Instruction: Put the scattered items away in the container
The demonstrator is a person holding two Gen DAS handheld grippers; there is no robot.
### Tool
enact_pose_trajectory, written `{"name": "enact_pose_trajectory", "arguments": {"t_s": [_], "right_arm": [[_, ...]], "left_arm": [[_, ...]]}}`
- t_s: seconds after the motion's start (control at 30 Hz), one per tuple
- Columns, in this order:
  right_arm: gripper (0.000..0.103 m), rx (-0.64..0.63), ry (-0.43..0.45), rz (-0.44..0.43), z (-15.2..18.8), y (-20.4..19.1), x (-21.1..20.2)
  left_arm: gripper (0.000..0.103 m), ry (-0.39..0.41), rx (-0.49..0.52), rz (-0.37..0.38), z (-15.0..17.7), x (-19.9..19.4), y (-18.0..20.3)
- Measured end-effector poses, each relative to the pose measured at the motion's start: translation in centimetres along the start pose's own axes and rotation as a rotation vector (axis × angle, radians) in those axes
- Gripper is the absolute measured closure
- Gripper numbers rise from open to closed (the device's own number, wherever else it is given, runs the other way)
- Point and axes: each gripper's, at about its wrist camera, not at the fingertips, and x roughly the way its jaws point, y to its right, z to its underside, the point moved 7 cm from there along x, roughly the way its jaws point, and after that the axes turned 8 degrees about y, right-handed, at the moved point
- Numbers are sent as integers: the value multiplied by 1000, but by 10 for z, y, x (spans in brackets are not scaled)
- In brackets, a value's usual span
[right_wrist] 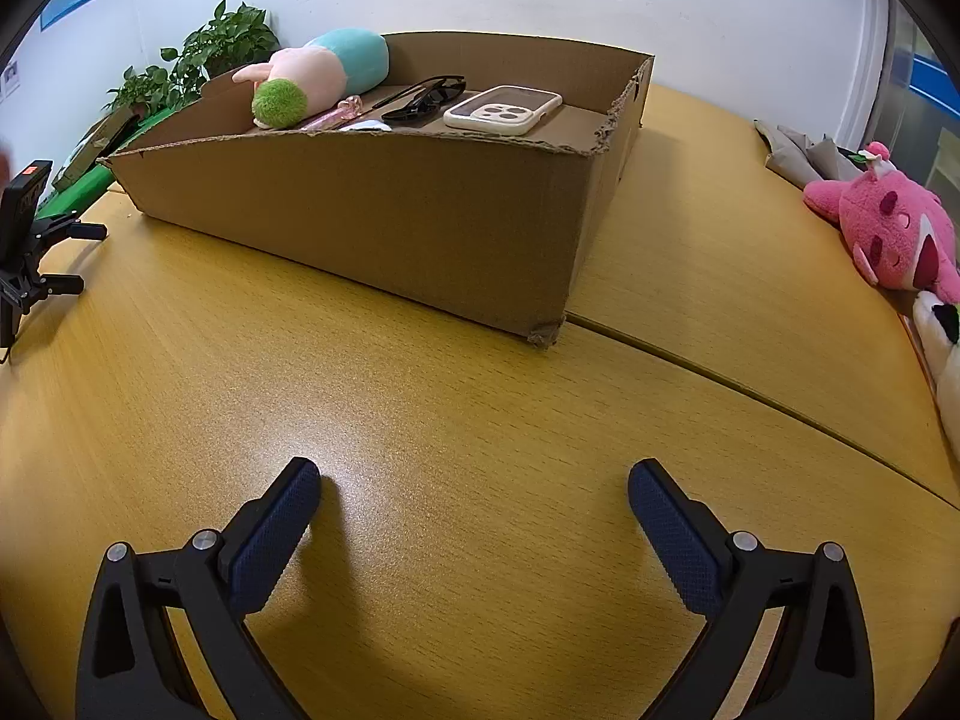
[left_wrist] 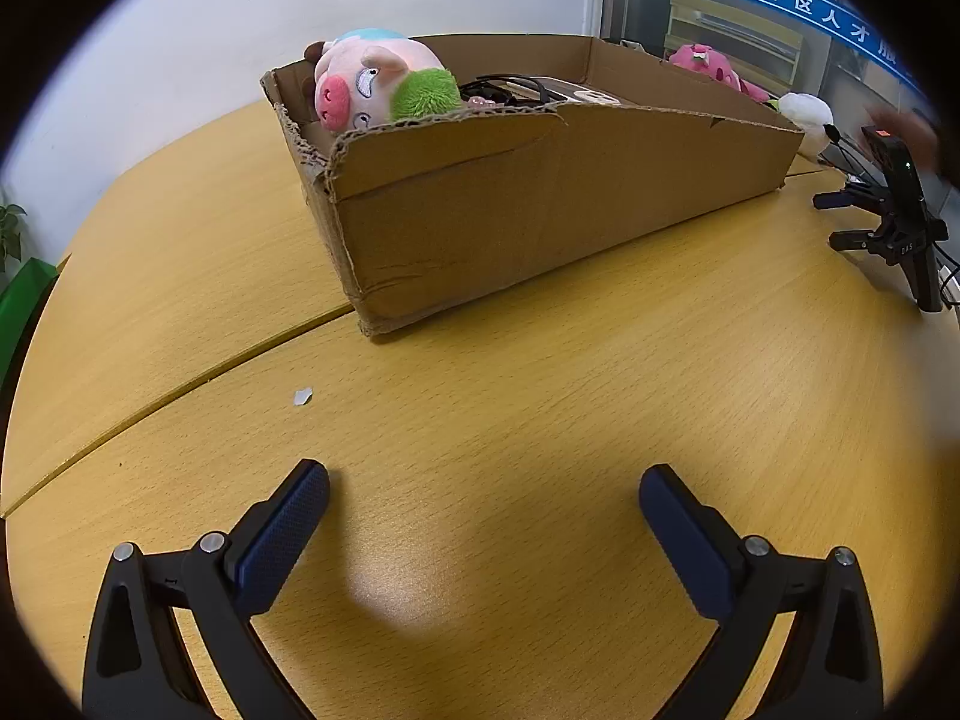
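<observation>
**Both grippers wide apart over bare tabletop, box beyond**

At the bottom of the left wrist view, the left gripper point(left_wrist: 483, 495) has its two blue-padded fingers point(left_wrist: 282, 534) spread wide, with nothing between them; they hover over the wooden table point(left_wrist: 540, 420) and whether the tips touch it cannot be told. A small white scrap point(left_wrist: 303, 396) lies on the wood ahead of the left finger, near a seam in the tabletop.

The right gripper point(right_wrist: 474, 489), at the bottom of the right wrist view, is spread just as wide and grips nothing, with only glossy tabletop between its pads.

The cardboard box point(left_wrist: 540, 204) sits in the upper middle of both views, its torn corner turned towards the camera. Inside it, at the upper left in the right wrist view, lies a plush pig point(right_wrist: 324, 69) with a teal body and a green fuzzy ball against it. Beside it in the box are a pink translucent object point(right_wrist: 342, 111), black sunglasses point(right_wrist: 429, 99) and a phone in a pale case point(right_wrist: 504, 110), camera side up.

Outside the box, a pink plush toy point(right_wrist: 888, 228) lies on the table at the right edge, touching a white plush point(right_wrist: 945, 360) below it. A black tripod-mounted device point(right_wrist: 24, 240) stands at the left edge. A potted plant point(right_wrist: 210, 54) fills the upper left.
</observation>
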Motion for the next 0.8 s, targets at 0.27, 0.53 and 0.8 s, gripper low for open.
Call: {"name": "enact_pose_trajectory", "arguments": {"t_s": [0.27, 0.53, 0.8], "right_arm": [[0, 0, 0, -1, -1, 0, 0], [0, 1, 0, -2, -1, 1, 0], [0, 1, 0, -3, -2, 1, 0]], "left_arm": [[0, 1, 0, 0, 1, 0, -1], [0, 1, 0, -1, 2, 0, -1], [0, 0, 0, -1, 2, 0, -2]]}}
